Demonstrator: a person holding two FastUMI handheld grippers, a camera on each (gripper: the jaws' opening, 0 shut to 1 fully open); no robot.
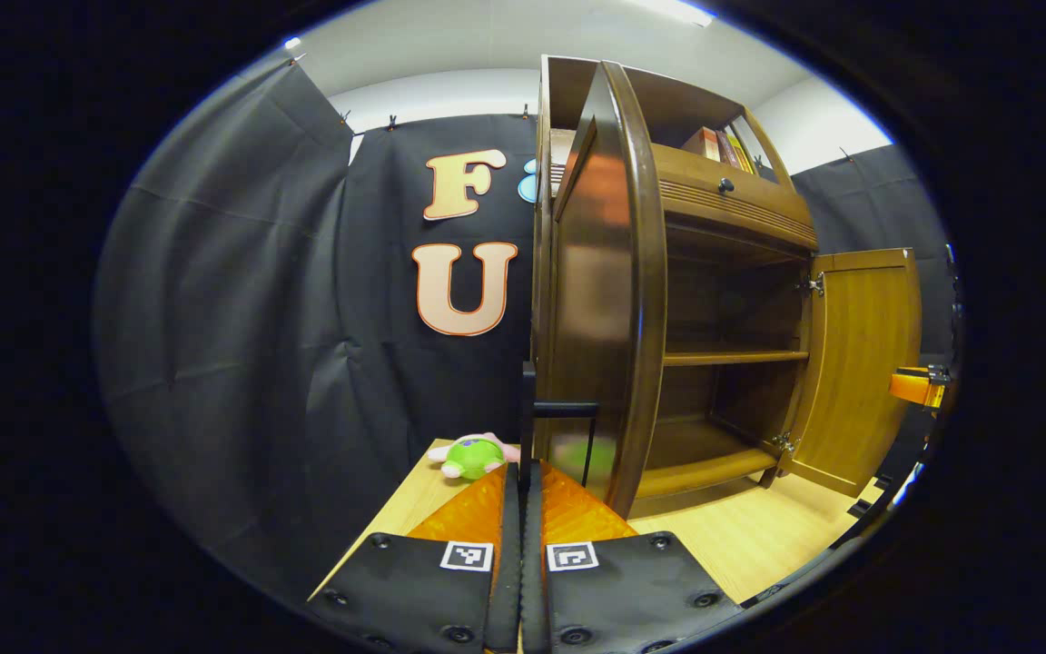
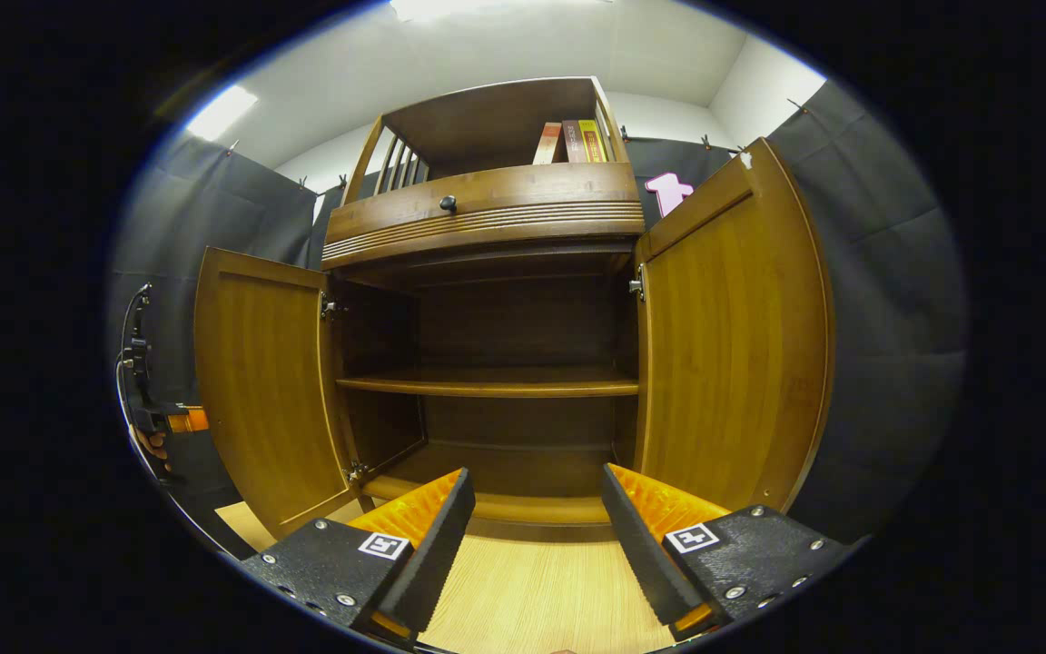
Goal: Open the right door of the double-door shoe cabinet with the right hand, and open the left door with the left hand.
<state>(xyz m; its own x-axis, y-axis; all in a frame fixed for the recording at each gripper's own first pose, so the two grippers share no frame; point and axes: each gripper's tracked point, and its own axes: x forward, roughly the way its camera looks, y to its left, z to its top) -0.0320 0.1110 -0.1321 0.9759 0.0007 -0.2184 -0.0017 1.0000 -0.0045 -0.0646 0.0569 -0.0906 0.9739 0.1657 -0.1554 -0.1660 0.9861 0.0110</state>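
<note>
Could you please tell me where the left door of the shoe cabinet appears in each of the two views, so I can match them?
Left gripper view: the left door stands edge-on at centre, swung open, just beyond the left claw, which is closed on its dark handle.
Right gripper view: the same door is the open panel at left, inner face showing.
Shared landmark: the round drawer knob above the shelves.

Left tool (image 1: 520,472): ribbed fingers, black screwed mounts, square coded markers; right tool (image 2: 537,495) likewise.
</note>
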